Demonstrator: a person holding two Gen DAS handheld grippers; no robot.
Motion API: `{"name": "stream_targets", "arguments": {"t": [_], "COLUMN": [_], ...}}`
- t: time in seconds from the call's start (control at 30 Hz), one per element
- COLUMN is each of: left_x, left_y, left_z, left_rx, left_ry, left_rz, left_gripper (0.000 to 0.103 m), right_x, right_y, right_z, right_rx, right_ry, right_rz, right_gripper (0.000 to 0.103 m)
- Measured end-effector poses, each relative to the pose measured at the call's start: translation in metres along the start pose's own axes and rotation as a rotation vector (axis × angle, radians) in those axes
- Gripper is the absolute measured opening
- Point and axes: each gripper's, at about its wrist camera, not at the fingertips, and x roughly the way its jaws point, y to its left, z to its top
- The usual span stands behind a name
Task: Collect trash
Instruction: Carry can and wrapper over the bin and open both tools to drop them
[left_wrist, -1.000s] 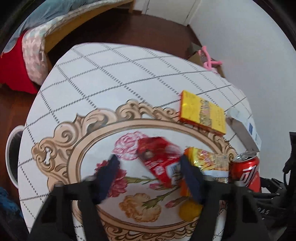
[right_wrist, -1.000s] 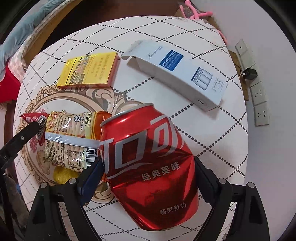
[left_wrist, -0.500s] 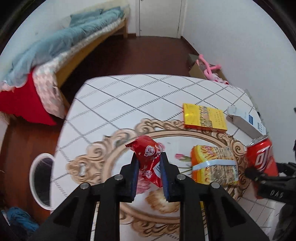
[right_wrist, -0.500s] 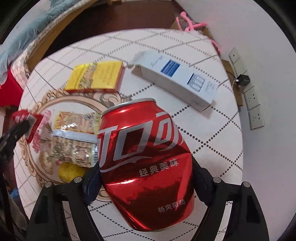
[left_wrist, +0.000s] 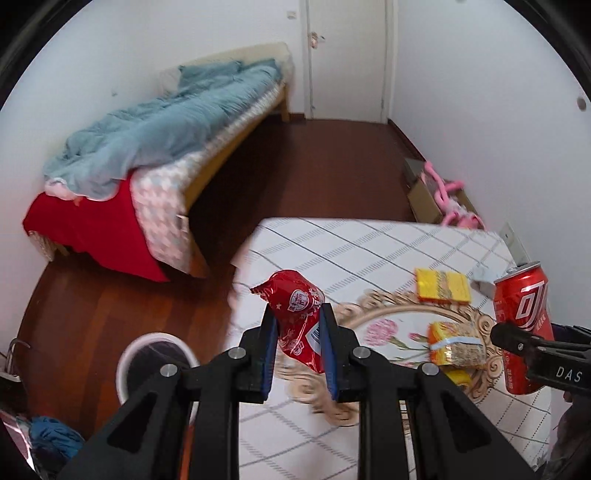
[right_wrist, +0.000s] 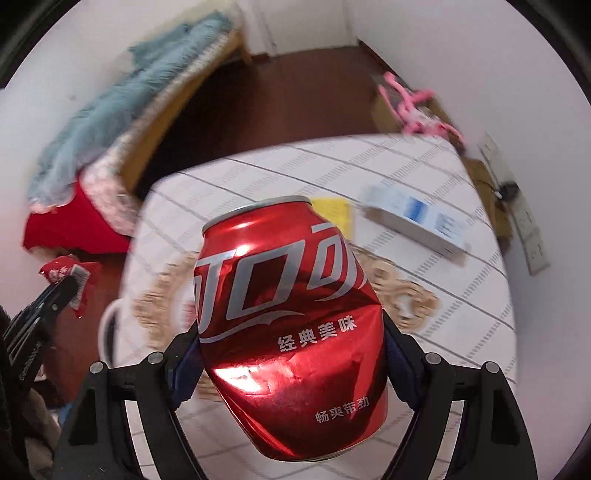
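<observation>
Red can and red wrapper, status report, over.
Left gripper shut on red wrapper, clear of the table. Right gripper shut on dented red can. White bin on floor, nothing in the way.

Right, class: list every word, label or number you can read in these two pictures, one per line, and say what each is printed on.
"经典美味": red can, mid-body.
"畅爽带劲": can, lower body.
Large silver script across the can: brand lettering, stylised, only partly in view.
"DAS": right hand-held gripper, on its black arm.
Red wrapper: round emblem and barcode, too small to read.
White box, yellow box, snack bag: print blurred, unreadable.
</observation>
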Motion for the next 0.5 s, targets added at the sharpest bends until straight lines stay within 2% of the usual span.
{"name": "stream_targets", "arguments": {"t": [0.17,0.3,0.43,0.5], "left_x": [-0.026,-0.039,-0.030,-0.007], "left_y": [0.057,0.121,0.183,0.224], "left_z": [-0.001,-0.012,-0.030,-0.047], "left_rx": [-0.034,-0.097,-0.196,-0.279], "left_ry": [-0.027,-0.031,0.006,0.069], "left_rz": [0.057,0.117,0.123,0.092], "left_gripper": [0.018,0.018,0.018,0.018], "right_x": [-0.017,-0.012,0.016,0.035], "right_y": [0.081,0.160,0.242,0.277], "right_z": [0.002,-0.001,-0.011,-0.017], "right_rx": [-0.087,-0.172,-0.252,-0.276], "right_ry": [-0.035,-0.028,0.015,0.048], "right_rz": [0.102,0.193,0.249,0.268], "right_gripper": [0.084,0.084,0.084,0.084]}}
